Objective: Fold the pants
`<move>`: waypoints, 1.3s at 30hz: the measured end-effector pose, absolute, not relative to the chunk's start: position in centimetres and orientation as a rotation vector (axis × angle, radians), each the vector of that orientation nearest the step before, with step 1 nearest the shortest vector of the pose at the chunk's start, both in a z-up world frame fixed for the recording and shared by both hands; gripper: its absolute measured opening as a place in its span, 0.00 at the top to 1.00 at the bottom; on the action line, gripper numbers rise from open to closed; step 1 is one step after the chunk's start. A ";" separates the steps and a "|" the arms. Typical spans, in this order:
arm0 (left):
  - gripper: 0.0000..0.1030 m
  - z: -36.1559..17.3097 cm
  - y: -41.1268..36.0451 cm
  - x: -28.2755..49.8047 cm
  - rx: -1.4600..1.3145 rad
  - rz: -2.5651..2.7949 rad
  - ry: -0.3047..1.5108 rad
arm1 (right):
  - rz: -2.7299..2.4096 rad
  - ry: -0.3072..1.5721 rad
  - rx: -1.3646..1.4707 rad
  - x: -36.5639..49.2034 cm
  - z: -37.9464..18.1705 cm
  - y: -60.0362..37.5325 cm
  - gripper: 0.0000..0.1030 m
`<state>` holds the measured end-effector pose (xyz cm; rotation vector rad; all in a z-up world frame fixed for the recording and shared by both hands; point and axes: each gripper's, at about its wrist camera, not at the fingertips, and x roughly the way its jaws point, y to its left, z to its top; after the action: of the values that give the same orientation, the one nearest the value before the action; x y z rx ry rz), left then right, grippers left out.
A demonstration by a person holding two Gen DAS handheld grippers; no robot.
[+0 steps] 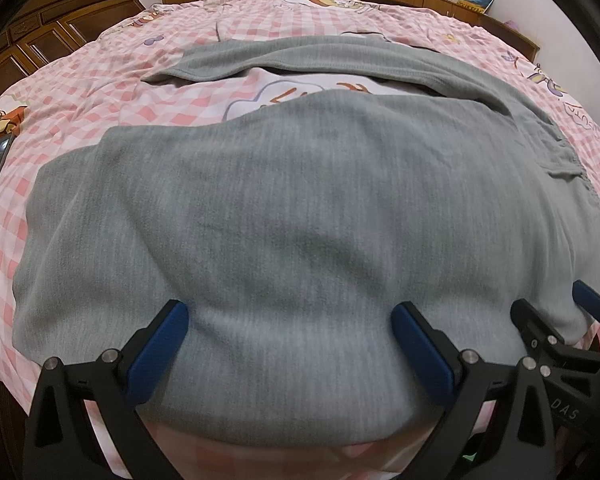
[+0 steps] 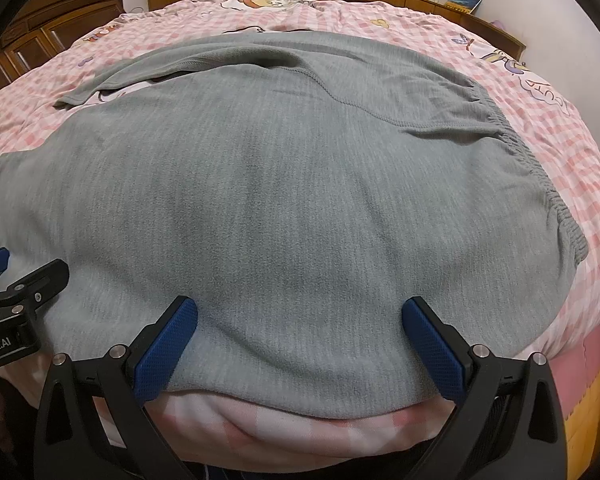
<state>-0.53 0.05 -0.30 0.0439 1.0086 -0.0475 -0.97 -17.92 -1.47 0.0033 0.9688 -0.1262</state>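
Ok so here's where I'm at with the pants (image 1: 300, 208). They're grey, soft knit, spread flat on the bed (image 1: 80, 92) over the pink checked cover, with the near leg running along the bed edge right under both claws. The elastic waistband (image 2: 540, 168) is off to the right, and the far leg (image 1: 228, 60) angles away to the left, with a strip of cover showing between the two legs.

Left claw (image 1: 290, 326) is wide apart, blue fingers (image 1: 160, 352) straddling the near edge of the fabric but not pinching it. Right claw (image 2: 300, 320) is the same deal: spread apart, fingers resting on or just over the cloth, nothing gripped. They sit just beside each other; each one shows up at the edge of the other's camera.

My read: this is the start of the first fold, lining up to grab the near leg's edge. Next move would be closing both claws on that hem line, then lifting and carrying it over onto the far leg. Fleecy stuff like this probably bunches, so I'd want the two grips spaced wider first.
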 end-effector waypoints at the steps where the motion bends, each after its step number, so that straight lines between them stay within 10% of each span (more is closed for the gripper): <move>1: 0.00 -0.3 0.1 -0.6 0.045 -0.047 1.007 | -0.127 0.968 0.003 -1.0 -1.5 -17.9 0.00; 39: 0.00 0.9 0.5 -0.7 0.052 -0.092 1.087 | 0.033 1.048 -0.032 -0.8 0.5 -19.0 0.06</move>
<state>-0.66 0.49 0.91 0.0517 1.0867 -0.0915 -0.80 -19.03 0.48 -0.0322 1.0482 0.0328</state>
